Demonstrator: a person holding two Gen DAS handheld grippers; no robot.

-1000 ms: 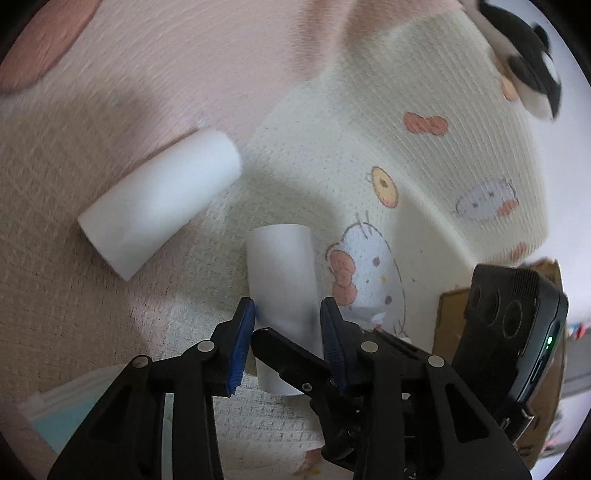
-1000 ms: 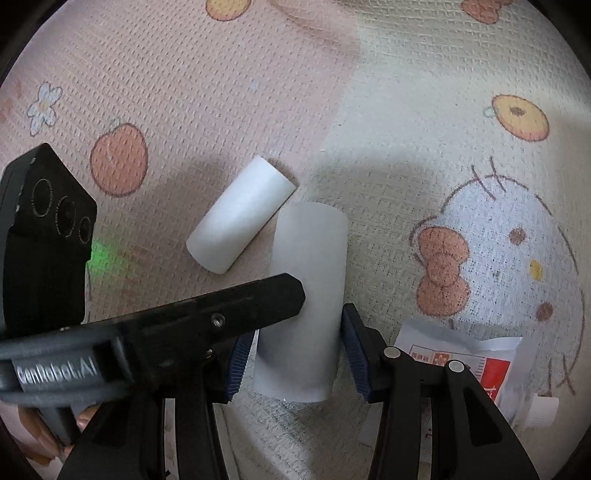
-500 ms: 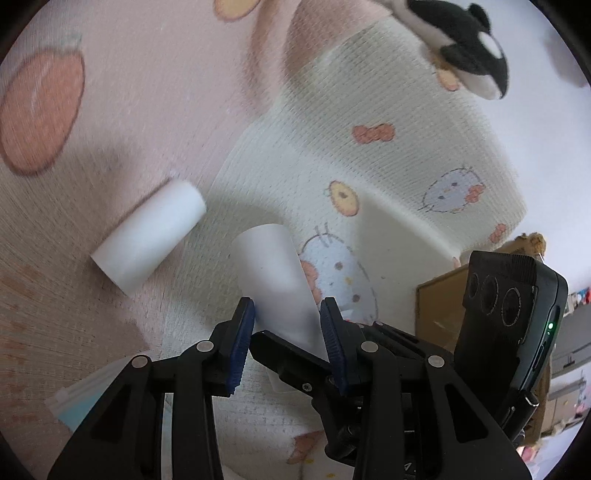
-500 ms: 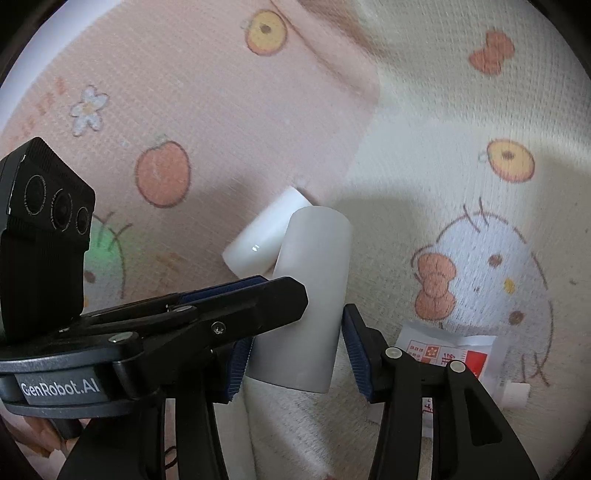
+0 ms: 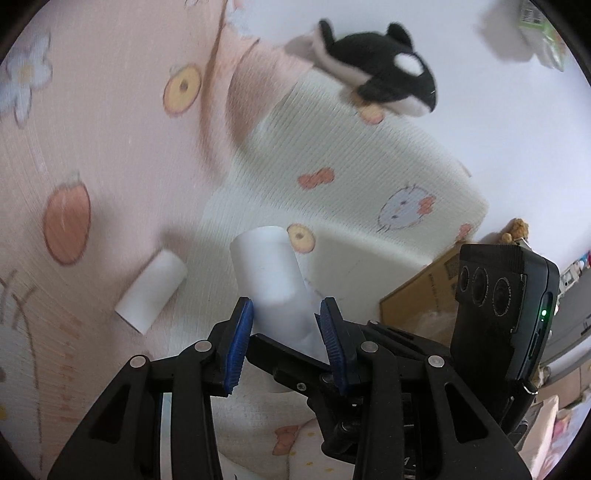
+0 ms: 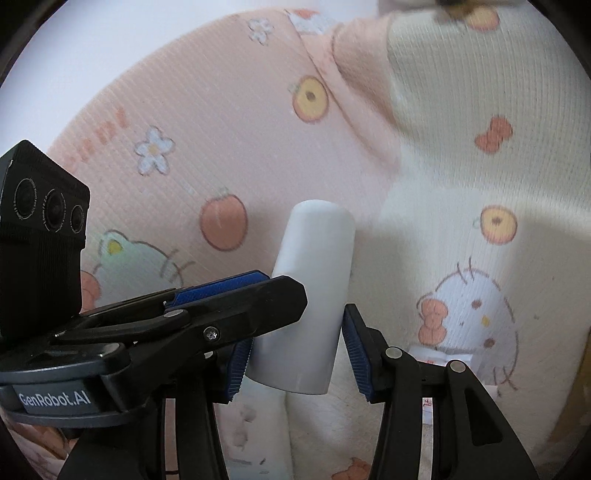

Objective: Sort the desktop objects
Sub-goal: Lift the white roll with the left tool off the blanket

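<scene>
The 1 clearly readable text is "GenRobot.AI", in pale letters on a grey label (image 6: 55, 398) fixed to the black body of the left gripper (image 6: 258, 291), which crosses the lower left of the right wrist view.

A small packet (image 6: 430, 400) at the bottom of that view, showing between the right gripper's (image 6: 295, 354) fingers, carries red printing, too small and too hidden to read.

In the left wrist view a cardboard box (image 5: 417, 295) bears a dark printed square, possibly a code label; nothing on it is legible. A green and white package (image 5: 539, 33) at the top right edge is too blurred to read.
</scene>
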